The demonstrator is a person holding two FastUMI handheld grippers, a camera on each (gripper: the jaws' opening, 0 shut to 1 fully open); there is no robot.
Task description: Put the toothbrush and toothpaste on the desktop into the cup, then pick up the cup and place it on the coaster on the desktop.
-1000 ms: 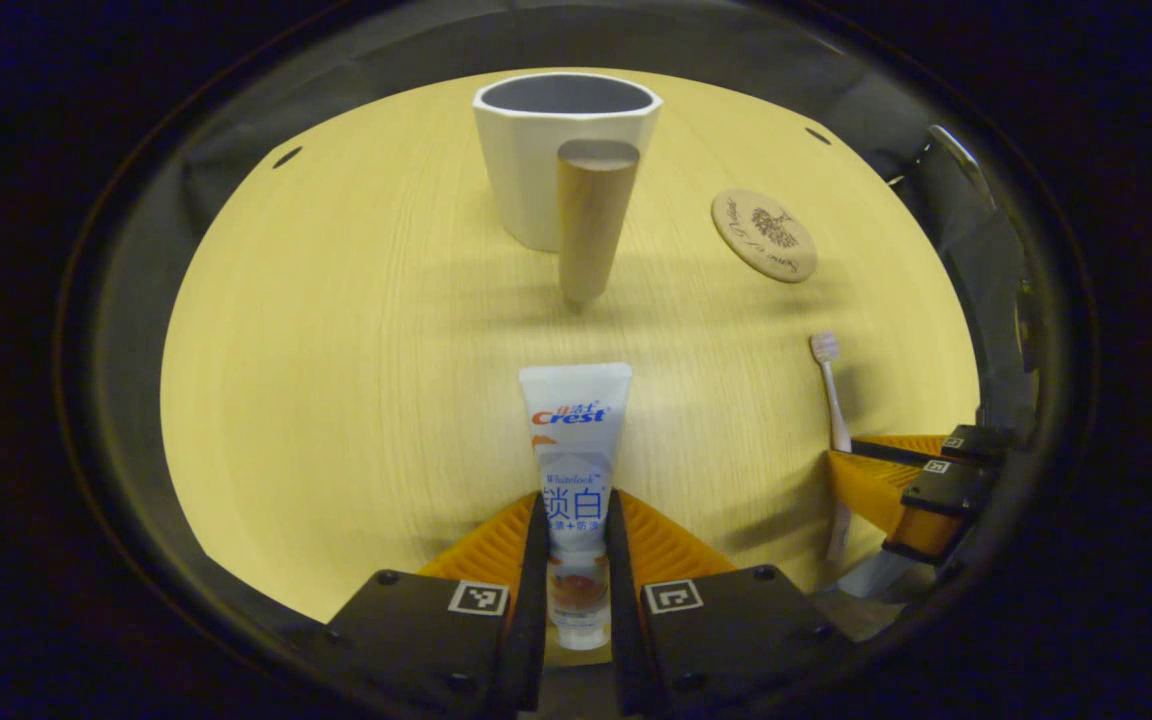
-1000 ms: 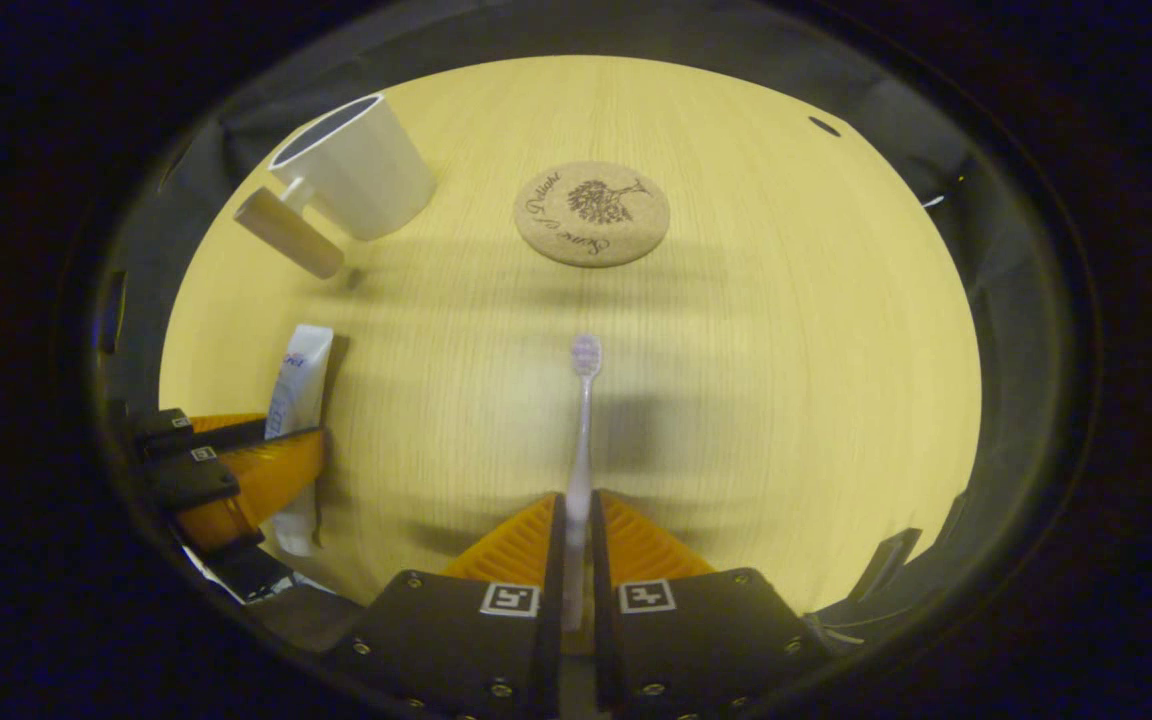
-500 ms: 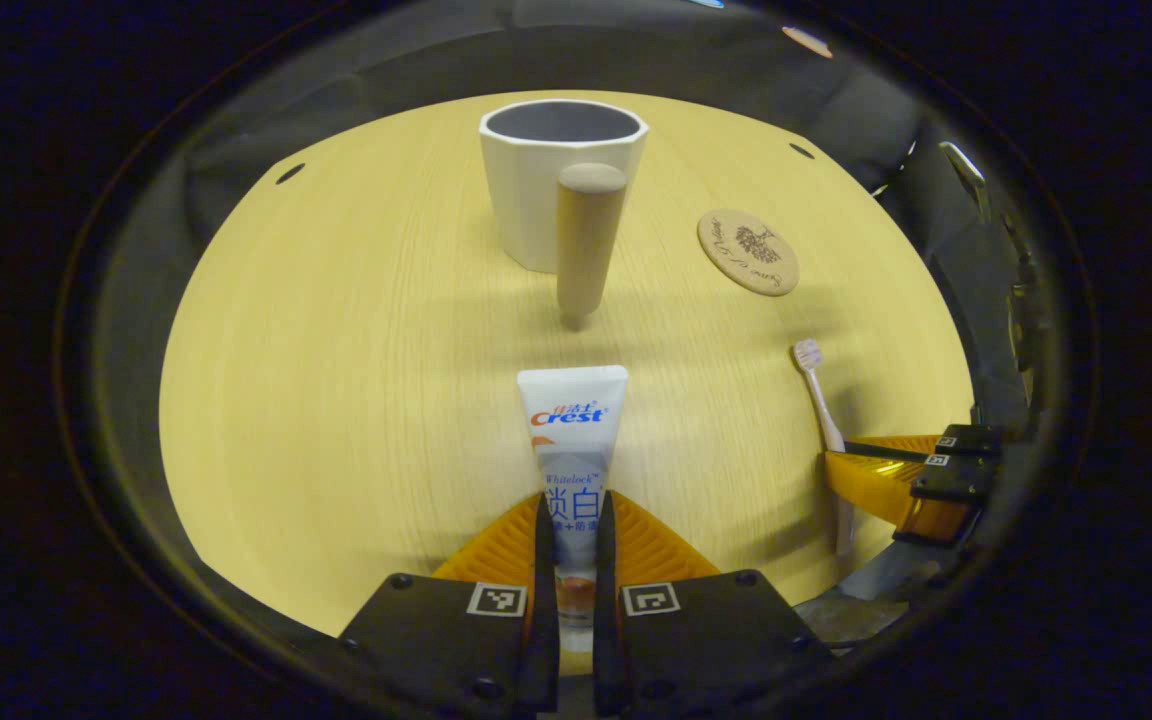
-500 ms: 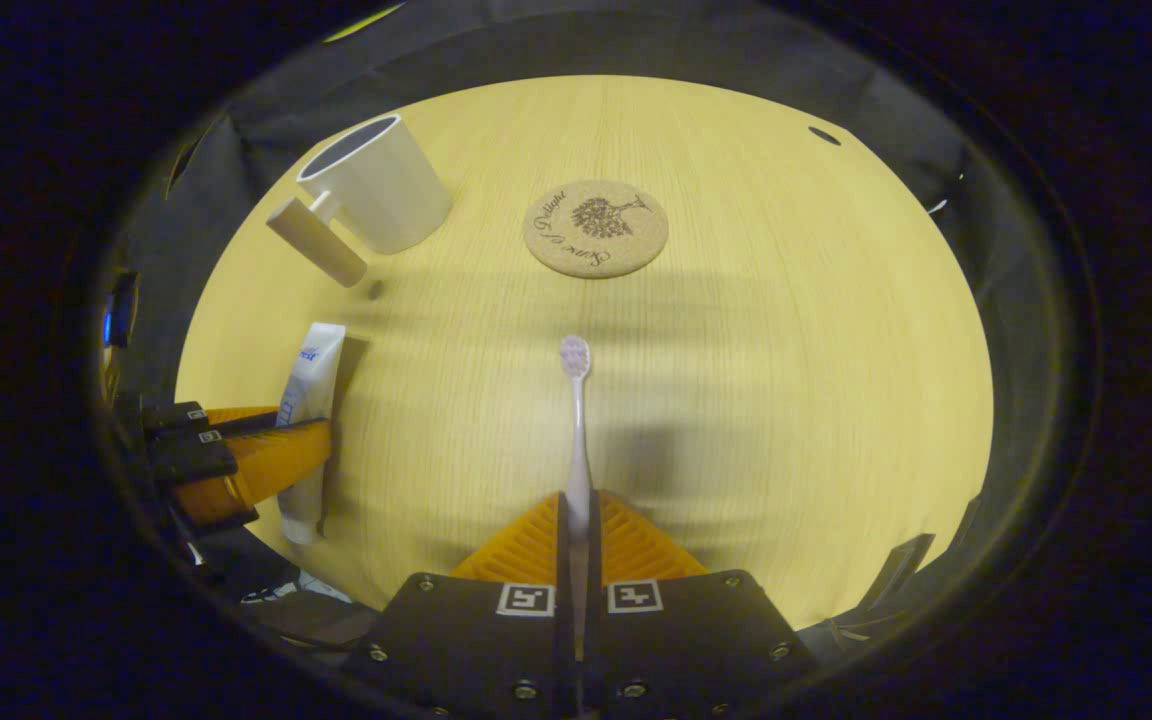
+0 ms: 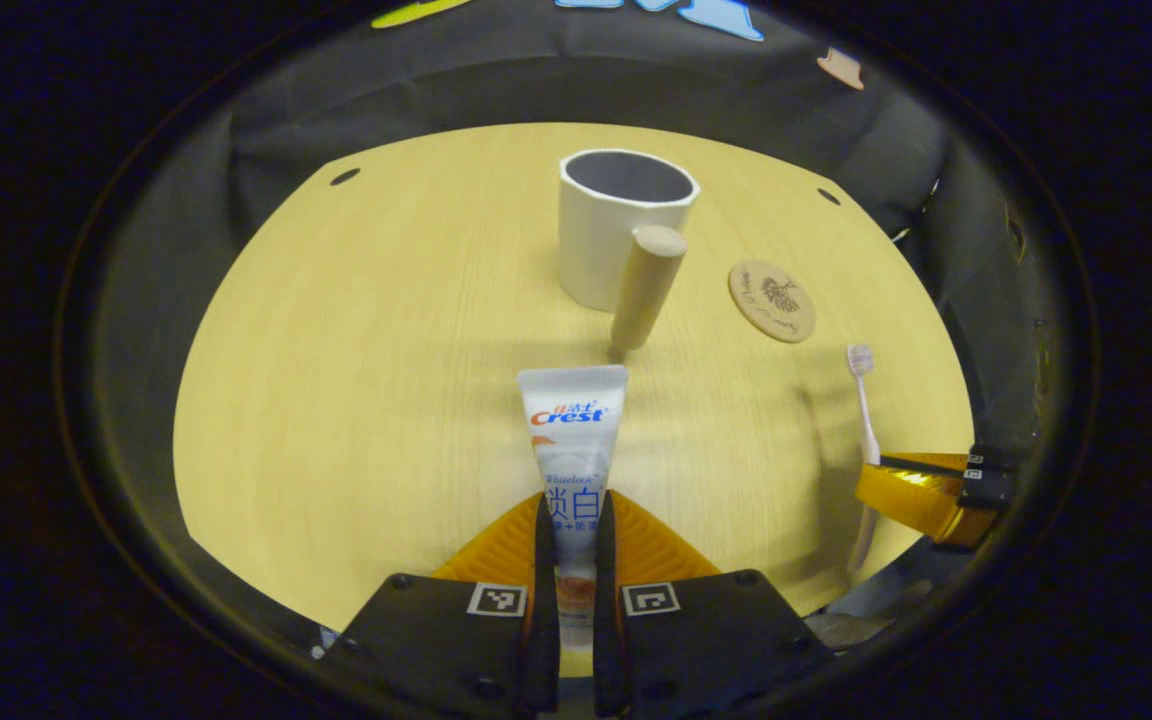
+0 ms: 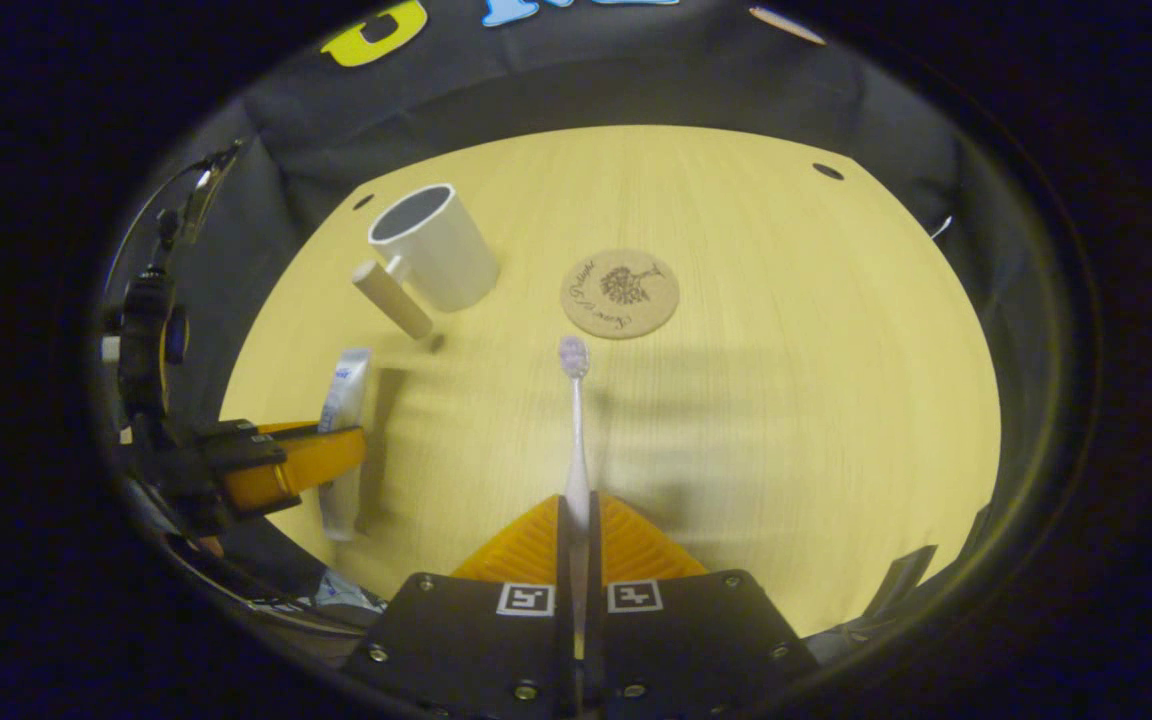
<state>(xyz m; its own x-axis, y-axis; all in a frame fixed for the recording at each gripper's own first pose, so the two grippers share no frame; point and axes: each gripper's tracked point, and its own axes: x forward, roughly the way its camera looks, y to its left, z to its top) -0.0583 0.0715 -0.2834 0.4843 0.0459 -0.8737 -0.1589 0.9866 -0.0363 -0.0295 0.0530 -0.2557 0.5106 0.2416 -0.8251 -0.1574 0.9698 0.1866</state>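
Two grasps are set: the left gripper (image 5: 570,520) jaws clamp the toothpaste (image 5: 572,440), the right gripper (image 6: 576,520) jaws clamp the toothbrush (image 6: 575,420). Both are held above the worktop (image 6: 786,380). Carry each over the cup (image 5: 618,225) — one at a time — and lower it upright into the mouth before releasing.

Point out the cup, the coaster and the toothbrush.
cup (image 5: 601,250), left gripper view, its white side wall.
coaster (image 6: 620,293), right gripper view, its printed top.
toothbrush (image 6: 574,356), right gripper view, its bristle head.

Cup (image 5: 619,228) mouth open; handle (image 5: 646,286) juts frontward.
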